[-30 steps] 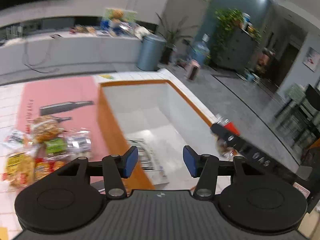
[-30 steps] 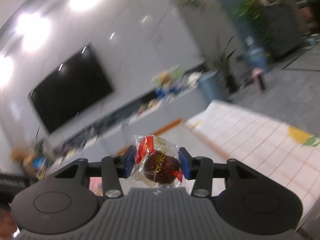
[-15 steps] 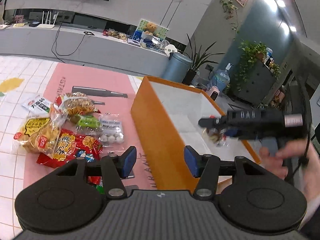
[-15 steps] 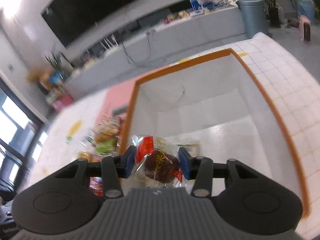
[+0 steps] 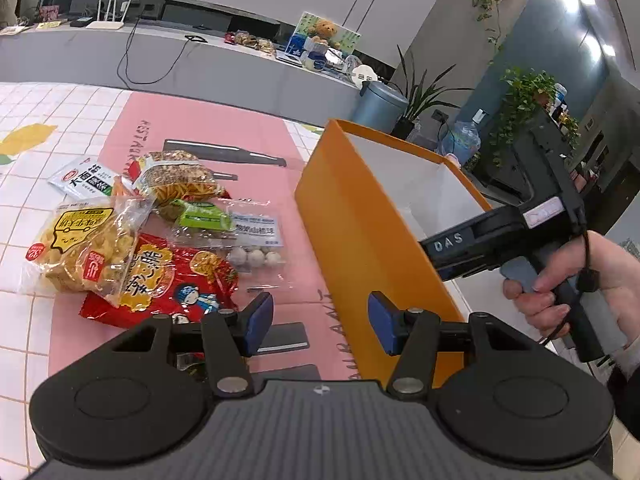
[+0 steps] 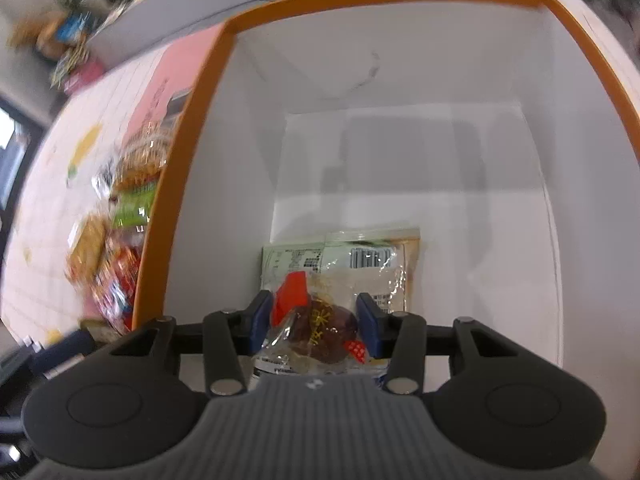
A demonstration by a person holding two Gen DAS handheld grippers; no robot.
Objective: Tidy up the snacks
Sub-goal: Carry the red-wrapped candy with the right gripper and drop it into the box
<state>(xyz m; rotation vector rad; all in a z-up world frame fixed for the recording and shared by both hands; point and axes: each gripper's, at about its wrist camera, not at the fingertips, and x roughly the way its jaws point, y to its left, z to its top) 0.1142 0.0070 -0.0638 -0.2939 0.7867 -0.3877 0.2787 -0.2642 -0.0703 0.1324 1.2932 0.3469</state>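
An orange box with a white inside stands on the pink mat. My right gripper is shut on a small clear-wrapped brown snack and reaches down into the box, just above a flat snack packet lying on the box floor. In the left wrist view the right gripper's black body reaches over the box rim. My left gripper is open and empty, above the mat near the box's left wall. A pile of snack bags lies left of the box.
A pink mat covers part of the white tiled table. A white sachet lies at the far left of the pile. A grey counter and a bin stand behind the table.
My right gripper has moved over the box and lowered into it with the snack still held. My left gripper has swung left and back, toward the snack pile, and stays open.
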